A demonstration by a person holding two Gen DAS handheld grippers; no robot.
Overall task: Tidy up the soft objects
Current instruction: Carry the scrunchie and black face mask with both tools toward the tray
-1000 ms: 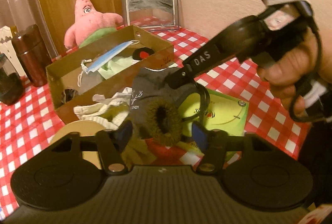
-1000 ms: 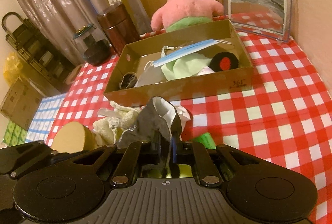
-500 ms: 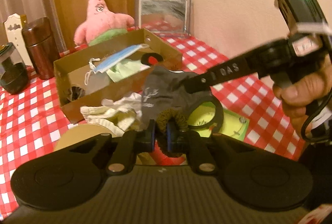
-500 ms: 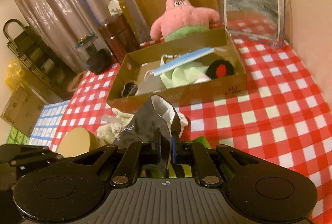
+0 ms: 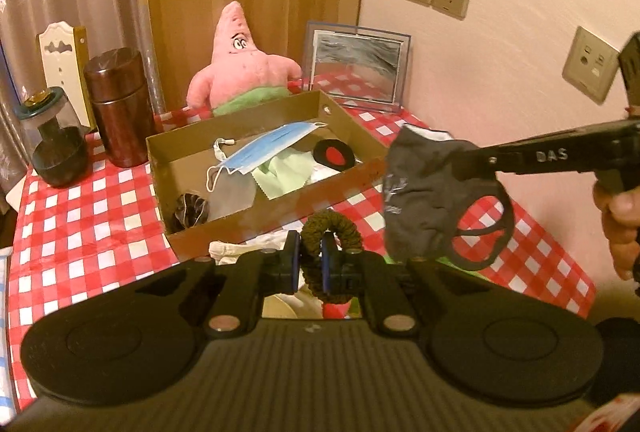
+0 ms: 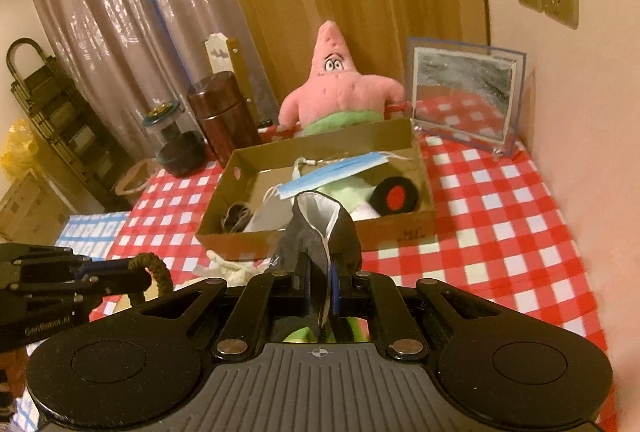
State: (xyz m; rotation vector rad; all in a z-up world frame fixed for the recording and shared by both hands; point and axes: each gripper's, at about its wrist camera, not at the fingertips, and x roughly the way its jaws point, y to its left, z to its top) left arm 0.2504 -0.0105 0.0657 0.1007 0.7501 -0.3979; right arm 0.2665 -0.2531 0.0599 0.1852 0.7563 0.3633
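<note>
My left gripper [image 5: 310,264] is shut on a dark green scrunchie [image 5: 332,228], lifted above the table in front of the cardboard box [image 5: 280,209]. My right gripper [image 6: 322,286] is shut on a black face mask [image 6: 320,232] with a white lining, held up near the box's front wall [image 6: 320,232]. In the left wrist view the mask [image 5: 420,191] hangs from the right gripper [image 5: 464,159], to the right of the box. The box holds a blue mask [image 5: 272,147], a green cloth [image 5: 280,175], a black-and-red round item [image 5: 334,153] and a dark scrunchie [image 5: 192,207].
A pink starfish plush [image 6: 340,87] sits behind the box. A framed mirror [image 6: 464,95] stands at the back right by the wall. A brown canister [image 6: 224,115] and a dark jar [image 6: 176,147] stand at the back left. A white cloth [image 6: 232,264] lies before the box.
My left gripper shut on the green scrunchie and lifted it. Both grippers rose, and the black mask came up off the table with the right one.
</note>
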